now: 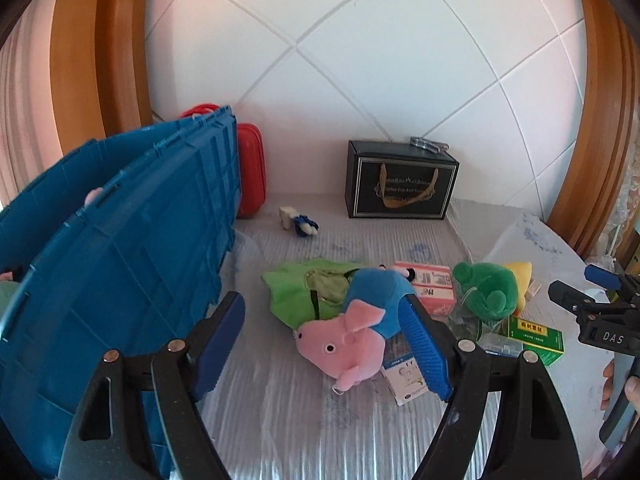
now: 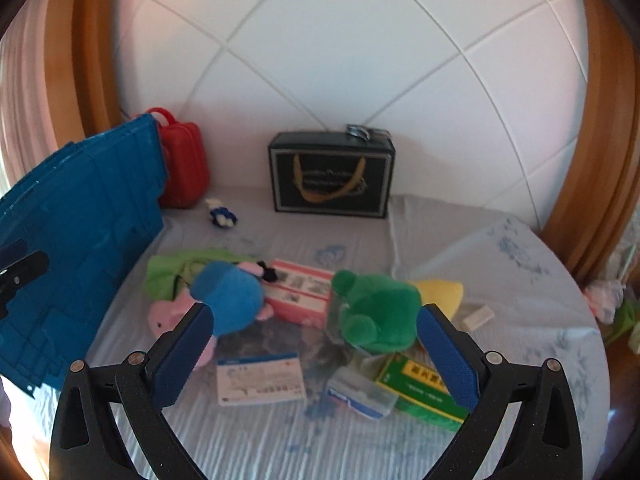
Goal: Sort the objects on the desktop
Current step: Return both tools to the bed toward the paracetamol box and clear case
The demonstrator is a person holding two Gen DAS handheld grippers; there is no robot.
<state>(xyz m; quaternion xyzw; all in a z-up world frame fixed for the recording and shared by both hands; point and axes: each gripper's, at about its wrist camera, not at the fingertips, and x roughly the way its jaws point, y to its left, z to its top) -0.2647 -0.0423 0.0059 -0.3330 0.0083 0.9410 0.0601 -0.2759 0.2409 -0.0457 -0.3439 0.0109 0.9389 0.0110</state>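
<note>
A pink pig plush in a blue shirt [image 1: 352,320] [image 2: 224,300] lies mid-table on a green cloth [image 1: 304,284]. My left gripper [image 1: 324,344] is open, its fingers either side of the pig, just above it. A green frog plush [image 2: 376,312] [image 1: 486,288] sits on medicine boxes: pink [image 2: 300,292], white-blue [image 2: 260,380], green [image 2: 424,388]. My right gripper [image 2: 316,356] is open and empty, above the boxes before the frog. It also shows at the right edge of the left wrist view [image 1: 592,304].
A big blue crate [image 1: 112,248] [image 2: 80,240] stands at the left. A red case [image 2: 184,164], a black gift box [image 2: 332,172] and a small blue-white toy [image 2: 220,212] are at the back wall. A yellow plush [image 2: 440,292] lies behind the frog.
</note>
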